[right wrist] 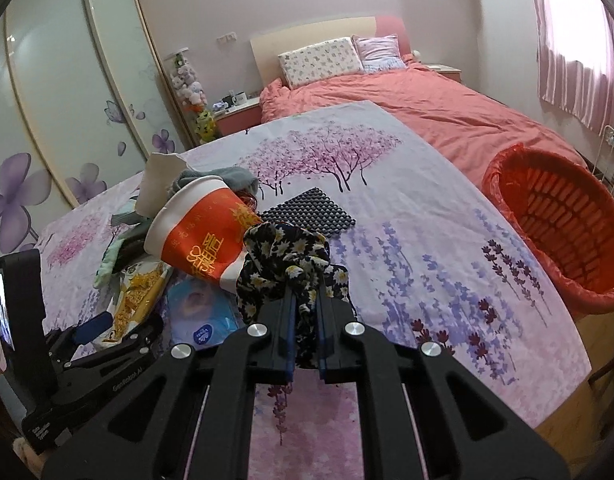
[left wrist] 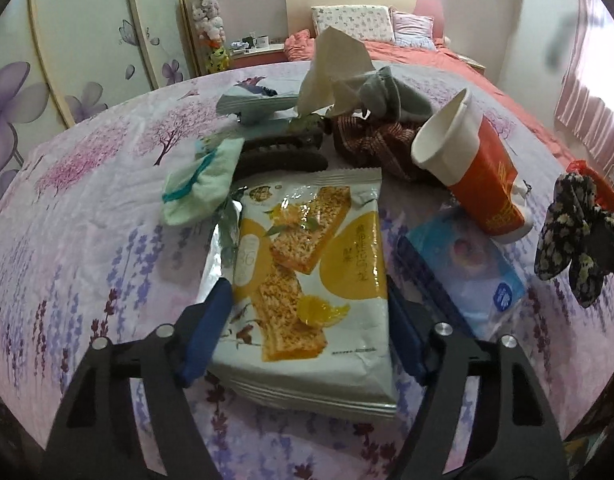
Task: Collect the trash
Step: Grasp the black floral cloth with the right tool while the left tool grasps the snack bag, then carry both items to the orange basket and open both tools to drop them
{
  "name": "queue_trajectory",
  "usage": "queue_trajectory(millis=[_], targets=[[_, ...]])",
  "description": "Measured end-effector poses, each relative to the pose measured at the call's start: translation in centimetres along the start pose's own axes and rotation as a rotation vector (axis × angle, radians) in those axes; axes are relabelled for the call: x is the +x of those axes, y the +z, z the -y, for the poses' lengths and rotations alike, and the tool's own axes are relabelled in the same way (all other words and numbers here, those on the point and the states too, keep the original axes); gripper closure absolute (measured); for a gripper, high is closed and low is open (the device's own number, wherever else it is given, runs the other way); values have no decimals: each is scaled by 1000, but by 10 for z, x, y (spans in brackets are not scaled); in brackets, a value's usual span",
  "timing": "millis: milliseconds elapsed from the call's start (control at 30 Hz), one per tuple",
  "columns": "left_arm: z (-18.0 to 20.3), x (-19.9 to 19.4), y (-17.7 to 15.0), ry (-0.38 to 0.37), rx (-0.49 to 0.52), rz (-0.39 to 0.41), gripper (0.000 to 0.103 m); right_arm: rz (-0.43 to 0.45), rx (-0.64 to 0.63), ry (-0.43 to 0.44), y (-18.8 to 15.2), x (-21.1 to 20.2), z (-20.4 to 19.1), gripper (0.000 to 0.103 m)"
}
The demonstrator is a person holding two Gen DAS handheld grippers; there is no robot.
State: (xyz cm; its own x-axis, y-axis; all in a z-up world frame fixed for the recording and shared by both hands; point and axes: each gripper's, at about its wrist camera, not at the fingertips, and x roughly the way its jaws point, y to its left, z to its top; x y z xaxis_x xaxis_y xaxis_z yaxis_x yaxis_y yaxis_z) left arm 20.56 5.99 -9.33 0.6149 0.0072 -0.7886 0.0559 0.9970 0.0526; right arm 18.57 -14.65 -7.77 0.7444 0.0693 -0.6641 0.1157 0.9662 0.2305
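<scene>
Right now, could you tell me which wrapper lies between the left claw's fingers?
The yellow-and-white snack bag; the blue tissue pack lies outside them, to the right.

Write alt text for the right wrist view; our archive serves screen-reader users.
The right tongs are shut on a black floral scrunchie above a table in a flowered cloth. To the left lie a tipped red paper cup and a snack packet that the left tongs straddle; a red basket sits at the right.
</scene>
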Motion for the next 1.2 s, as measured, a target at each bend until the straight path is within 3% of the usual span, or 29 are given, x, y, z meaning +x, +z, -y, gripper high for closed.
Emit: queue_trajectory(millis=[200, 367, 433, 900, 1200], targets=[[0, 1, 4, -25, -6, 0, 53, -11, 20, 9, 2, 2, 4, 95], [-13, -4, 9, -88, -42, 21, 68, -3, 23, 14, 4, -2, 4, 95], [-16, -9, 10, -105, -46, 37, 78, 1, 27, 16, 4, -3, 6, 95], [-22, -53, 27, -157, -89, 140, 89, 51, 50, 34, 13, -22, 14, 95], [-20, -84, 43, -191, -104, 199, 90, 91, 48, 39, 17, -36, 18, 95]])
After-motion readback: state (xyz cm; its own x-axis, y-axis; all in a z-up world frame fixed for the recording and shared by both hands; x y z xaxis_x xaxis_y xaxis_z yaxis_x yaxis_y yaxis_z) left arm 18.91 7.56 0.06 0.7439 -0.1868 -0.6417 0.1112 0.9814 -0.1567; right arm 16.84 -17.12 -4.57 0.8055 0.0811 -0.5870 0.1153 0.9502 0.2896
